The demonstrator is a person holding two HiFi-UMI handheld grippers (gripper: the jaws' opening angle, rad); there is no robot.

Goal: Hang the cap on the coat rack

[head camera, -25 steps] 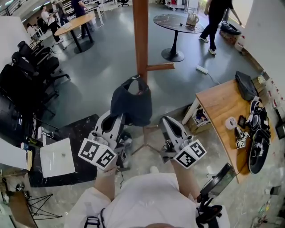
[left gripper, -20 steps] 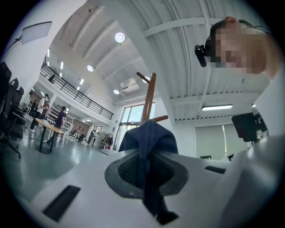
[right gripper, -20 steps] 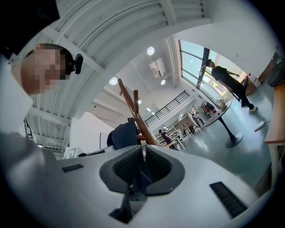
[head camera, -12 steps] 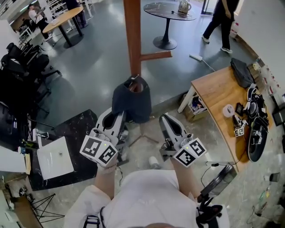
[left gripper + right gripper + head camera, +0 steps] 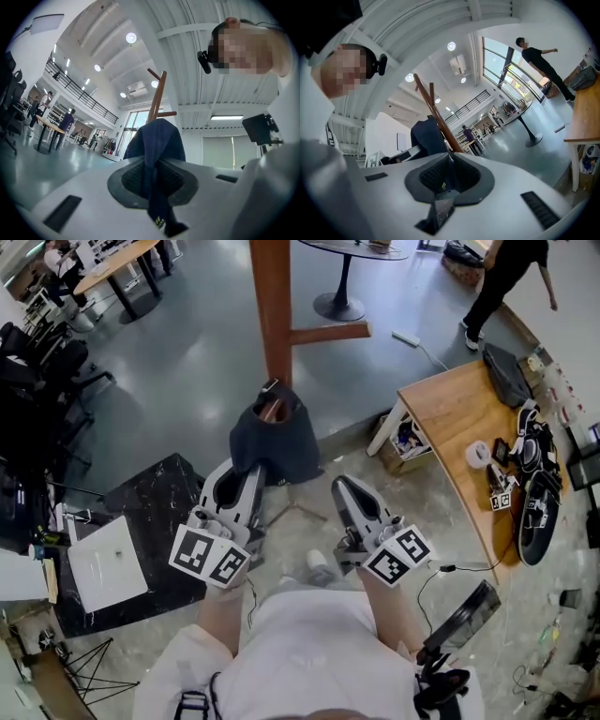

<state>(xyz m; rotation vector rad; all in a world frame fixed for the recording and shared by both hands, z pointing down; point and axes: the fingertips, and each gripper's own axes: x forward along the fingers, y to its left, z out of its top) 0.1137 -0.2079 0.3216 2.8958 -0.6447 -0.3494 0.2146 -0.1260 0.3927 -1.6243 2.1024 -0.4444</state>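
The dark navy cap (image 5: 274,439) hangs against the brown wooden coat rack pole (image 5: 270,306), with a bit of brown wood showing in the opening at its top. My left gripper (image 5: 246,474) is shut on the cap's lower edge. In the left gripper view a strip of navy fabric runs from the shut jaws (image 5: 157,187) up to the cap (image 5: 157,136), with the rack's pegs (image 5: 159,89) above. My right gripper (image 5: 342,488) stands a little right of the cap, shut and apart from it. The right gripper view has the cap (image 5: 426,136) left of the slanting pole (image 5: 436,115).
A side peg (image 5: 328,334) sticks out right from the pole, and the rack's legs (image 5: 298,512) spread below the cap. A wooden table (image 5: 459,437) with clutter is at the right and a black slab with paper (image 5: 103,563) at the left. A person (image 5: 502,273) walks at the back right.
The cap has moved up against the pole and its opening has narrowed around the wood. Both grippers edged forward with it. The person at the back has walked further right.
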